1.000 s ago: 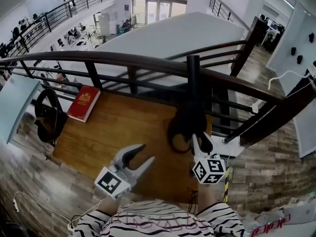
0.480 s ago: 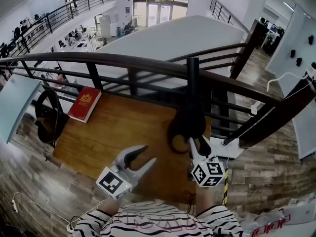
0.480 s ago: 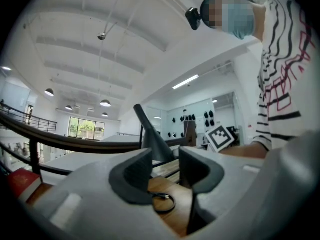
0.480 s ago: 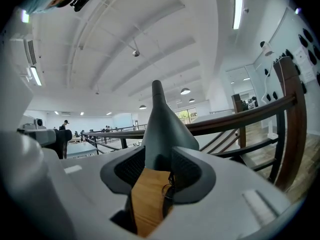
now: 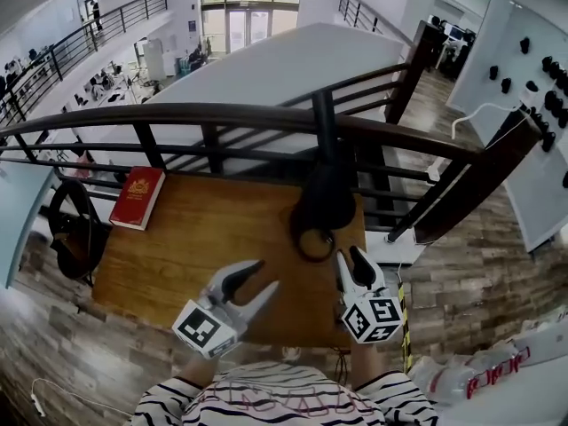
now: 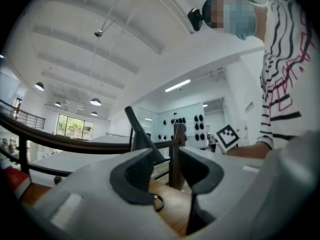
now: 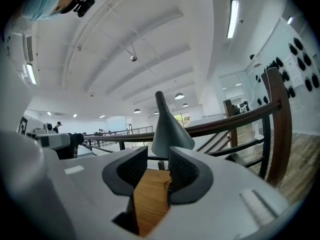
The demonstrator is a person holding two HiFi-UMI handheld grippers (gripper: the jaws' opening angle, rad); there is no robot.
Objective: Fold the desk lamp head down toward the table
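Plainly, the lamp [image 5: 324, 201] could tip or skid before it folds.
It stands at the far right of the table [image 5: 195, 238], close against the railing [image 5: 222, 114]. It is dark and upright, and in the right gripper view its cone-shaped head [image 7: 169, 129] tapers up into a thin neck. Neither gripper has hold of it. The left gripper [image 5: 264, 273] hangs over the near edge with its jaws wide but closing on nothing. The right gripper [image 5: 349, 256] is just short of the lamp's foot, its jaws narrower and also closing, with only bare wood between them. As I judge it, a push on the head with the foot unheld may topple the lamp toward the rail. Jaws drawn in too far might also glance off the cone.
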